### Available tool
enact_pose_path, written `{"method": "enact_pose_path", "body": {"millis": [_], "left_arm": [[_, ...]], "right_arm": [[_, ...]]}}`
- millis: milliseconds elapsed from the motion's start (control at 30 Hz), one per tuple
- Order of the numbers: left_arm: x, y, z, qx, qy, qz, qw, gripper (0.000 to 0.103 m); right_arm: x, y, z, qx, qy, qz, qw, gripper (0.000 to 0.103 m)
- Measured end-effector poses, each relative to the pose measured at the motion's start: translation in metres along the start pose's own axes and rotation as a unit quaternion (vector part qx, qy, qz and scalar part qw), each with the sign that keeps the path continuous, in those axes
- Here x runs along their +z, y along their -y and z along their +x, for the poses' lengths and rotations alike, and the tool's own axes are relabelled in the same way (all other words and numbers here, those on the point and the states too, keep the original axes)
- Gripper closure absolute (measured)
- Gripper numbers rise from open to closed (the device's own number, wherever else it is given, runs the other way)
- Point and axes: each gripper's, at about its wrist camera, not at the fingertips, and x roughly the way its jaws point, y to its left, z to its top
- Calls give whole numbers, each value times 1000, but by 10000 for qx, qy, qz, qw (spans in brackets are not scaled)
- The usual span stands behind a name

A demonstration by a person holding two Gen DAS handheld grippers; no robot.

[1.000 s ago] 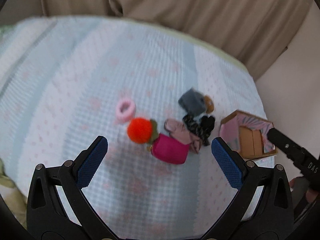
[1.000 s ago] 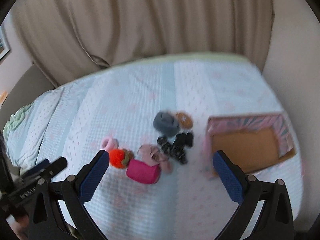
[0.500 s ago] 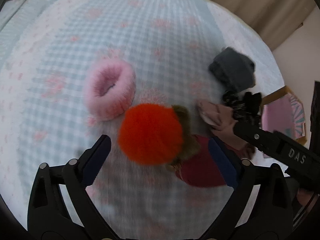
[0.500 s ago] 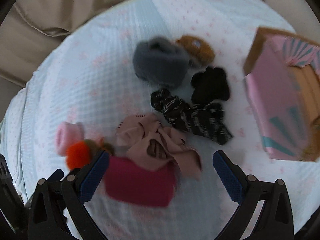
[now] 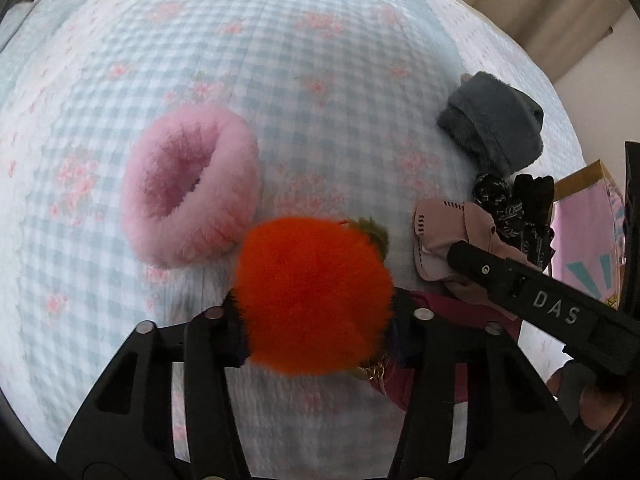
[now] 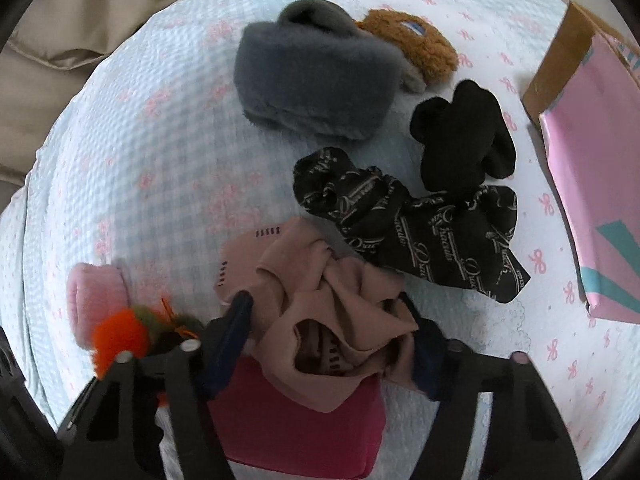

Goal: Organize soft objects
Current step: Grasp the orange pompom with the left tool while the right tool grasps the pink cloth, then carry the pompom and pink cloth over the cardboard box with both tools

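Note:
My left gripper [image 5: 316, 312] is shut on a fluffy orange pompom [image 5: 312, 292], which also shows in the right wrist view [image 6: 120, 338]. A pink fluffy scrunchie [image 5: 192, 190] lies just left of it. My right gripper [image 6: 332, 336] is closed around a crumpled dusty-pink cloth [image 6: 332, 308] that lies partly on a magenta pouch [image 6: 304, 428]. Beyond lie a black patterned scrunchie [image 6: 412, 228], a black soft piece [image 6: 464, 136], a grey fluffy band [image 6: 316, 80] and a brown fuzzy piece [image 6: 416, 48].
A pink cardboard box [image 6: 592, 168] stands at the right on the checked blue bedspread [image 6: 160, 160]. Beige curtains [image 6: 48, 12] hang behind the bed. The right gripper's body [image 5: 540, 304] crosses the left wrist view.
Both grippers came down close to the pile and closed: the left on the orange pompom, the right on the dusty-pink cloth.

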Motion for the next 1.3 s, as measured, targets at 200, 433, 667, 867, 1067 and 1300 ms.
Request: {"method": "enact_pose_path", "body": {"millis": [200,433,667,867,1067,1300], "left_arm": [[6,2,-1,-2,33,-30,10000,66],[10,3,-19,-6,177,-39,9998,67],[16,6,-50,13,397,-102,9992,67],[20,13,-102,53,676,-212,9975,67],[30,41,-170,112,1049,-203,9942,67],[32,103,-259,156,1553,-78,9877,67]], "right_arm": [[-4,-3,-4,-49,167,-85,9998,62],[-6,-1,-18,7,269,-125,9996,68],[-1,-5,-51,112,481,-218,9985,68],[-4,-6,-99,251,706,-296,9968,68],[-3,-8,-173,342,1053,-602,9920,68],[-5,11,-268,481,1561,-1084,9806,68]]}}
